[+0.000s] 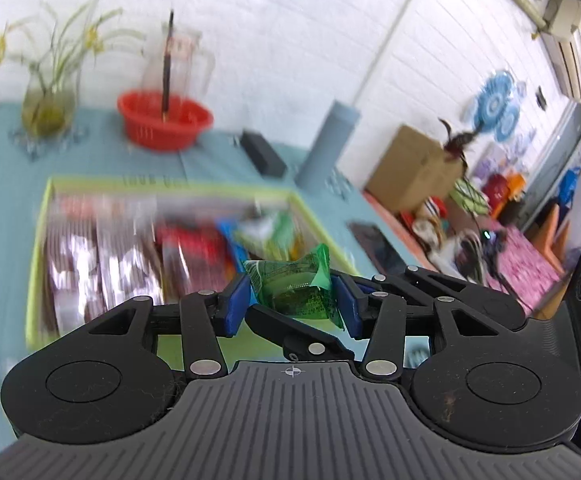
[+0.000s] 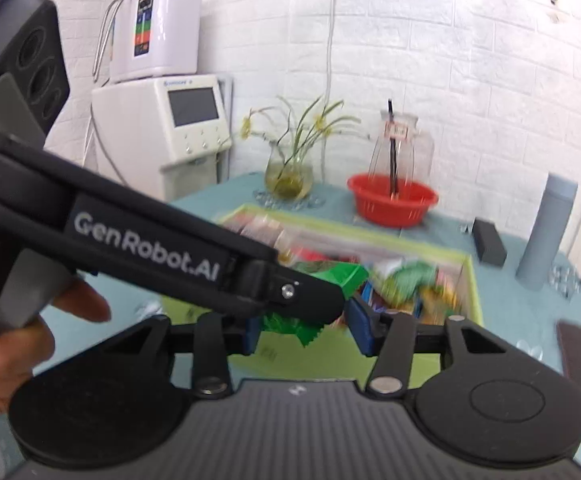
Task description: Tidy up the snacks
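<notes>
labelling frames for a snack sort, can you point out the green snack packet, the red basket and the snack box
green snack packet [image 1: 296,290]: left wrist view, middle of wrapper.
red basket [image 1: 165,122]: left wrist view, front wall.
snack box [image 2: 475,286]: right wrist view, right rim.

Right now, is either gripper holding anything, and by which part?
Left gripper clamps the green snack packet across its body, pads on opposite sides. Right gripper flanks it too; grip unclear.
</notes>
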The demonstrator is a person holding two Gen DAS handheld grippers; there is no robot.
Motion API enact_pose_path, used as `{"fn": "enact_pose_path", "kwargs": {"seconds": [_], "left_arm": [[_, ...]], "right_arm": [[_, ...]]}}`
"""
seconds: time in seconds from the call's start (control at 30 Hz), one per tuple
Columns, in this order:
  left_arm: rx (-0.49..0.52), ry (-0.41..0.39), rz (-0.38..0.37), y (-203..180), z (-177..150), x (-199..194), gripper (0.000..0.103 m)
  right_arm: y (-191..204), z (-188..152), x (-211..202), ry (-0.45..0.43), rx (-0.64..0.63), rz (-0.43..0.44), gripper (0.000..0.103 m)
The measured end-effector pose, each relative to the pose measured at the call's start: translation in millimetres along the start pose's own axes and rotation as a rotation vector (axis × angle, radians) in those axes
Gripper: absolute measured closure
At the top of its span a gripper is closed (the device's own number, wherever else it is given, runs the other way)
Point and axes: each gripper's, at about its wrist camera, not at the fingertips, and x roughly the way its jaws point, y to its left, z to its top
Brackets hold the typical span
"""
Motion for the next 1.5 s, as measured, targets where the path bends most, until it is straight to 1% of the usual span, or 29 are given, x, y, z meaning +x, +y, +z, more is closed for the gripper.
{"fn": "enact_pose_path", "kwargs": {"seconds": [0.1, 0.13, 0.2, 0.27, 0.3, 0.33, 0.37, 0.4, 0.43, 0.47, 0.53, 0.57, 0.6, 0.63, 0.67, 0.73, 0.77, 0.8, 0.87, 0.97, 1.1, 1.27, 1.33, 1.4, 1.43, 1.5], "left_arm": [[-0.016, -0.009, 0.031, 12, 18, 27, 0.074], [-0.046, 0.004, 0.045, 20, 22, 39, 0.074], [-0.081, 0.030, 0.061, 32, 24, 56, 0.075], [-0.109, 0.057, 0.062, 42, 23, 69, 0.074], [-0.112, 0.057, 0.058, 44, 22, 70, 0.073], [-0.107, 0.047, 0.050, 46, 20, 69, 0.064], [-0.102, 0.029, 0.043, 47, 18, 66, 0.058], [-0.102, 0.019, 0.046, 46, 19, 63, 0.045], [-0.093, 0.006, 0.049, 43, 22, 59, 0.037], [-0.086, -0.021, 0.045, 41, 24, 52, 0.034], [-0.075, -0.071, 0.045, 37, 27, 35, 0.029], [-0.070, -0.095, 0.044, 36, 29, 26, 0.027], [-0.074, -0.119, 0.044, 36, 31, 18, 0.022], [-0.083, -0.143, 0.044, 37, 32, 11, 0.019], [-0.092, -0.168, 0.045, 37, 35, 4, 0.019], [-0.097, -0.191, 0.057, 37, 37, -5, 0.019], [-0.096, -0.201, 0.063, 36, 37, -8, 0.019], [-0.094, -0.210, 0.068, 35, 38, -10, 0.019], [-0.079, -0.216, 0.068, 32, 38, -13, 0.018], [-0.073, -0.207, 0.057, 29, 37, -13, 0.018], [-0.062, -0.197, 0.060, 24, 36, -11, 0.017], [-0.059, -0.187, 0.059, 12, 33, -14, 0.017], [-0.026, -0.200, 0.058, -1, 27, -26, 0.017], [0.017, -0.228, 0.075, -16, 14, -40, 0.015], [0.047, -0.230, 0.089, -24, 6, -46, 0.013], [0.082, -0.209, 0.121, -36, -9, -55, 0.013]], "right_arm": [[-16, 18, 32, 0.001, 0.004, 0.001, 0.047], [-22, 21, 44, 0.009, 0.022, 0.008, 0.047], [-33, 21, 68, 0.048, 0.059, 0.028, 0.047], [-37, 17, 81, 0.080, 0.067, 0.033, 0.045], [-38, 14, 86, 0.094, 0.065, 0.039, 0.044], [-38, 11, 87, 0.093, 0.059, 0.039, 0.043], [-37, 7, 85, 0.087, 0.054, 0.038, 0.038], [-37, 7, 86, 0.097, 0.045, 0.041, 0.035], [-37, 7, 84, 0.095, 0.038, 0.037, 0.032], [-38, 7, 82, 0.089, 0.040, 0.031, 0.026], [-42, 9, 77, 0.077, 0.061, 0.046, 0.016], [-43, 11, 73, 0.064, 0.063, 0.042, 0.006], [-43, 13, 67, 0.042, 0.055, 0.037, 0.004], [-42, 16, 62, 0.026, 0.043, 0.023, 0.004], [-41, 18, 55, 0.010, 0.034, 0.013, 0.004], [-39, 24, 42, -0.041, 0.024, -0.012, 0.004], [-38, 26, 36, -0.061, 0.016, -0.036, 0.004], [-37, 27, 31, -0.076, 0.003, -0.061, 0.001], [-35, 28, 27, -0.094, -0.021, -0.108, 0.001], [-36, 29, 33, -0.071, -0.032, -0.151, 0.001], [-40, 27, 42, -0.035, -0.025, -0.161, 0.001], [-45, 27, 42, -0.027, 0.007, -0.186, 0.001], [-47, 28, 33, -0.034, 0.034, -0.210, 0.001], [-48, 23, 17, -0.029, 0.083, -0.244, 0.001], [-48, 19, 6, -0.020, 0.097, -0.247, 0.001], [-45, 9, -21, -0.005, 0.119, -0.237, 0.001]]}}
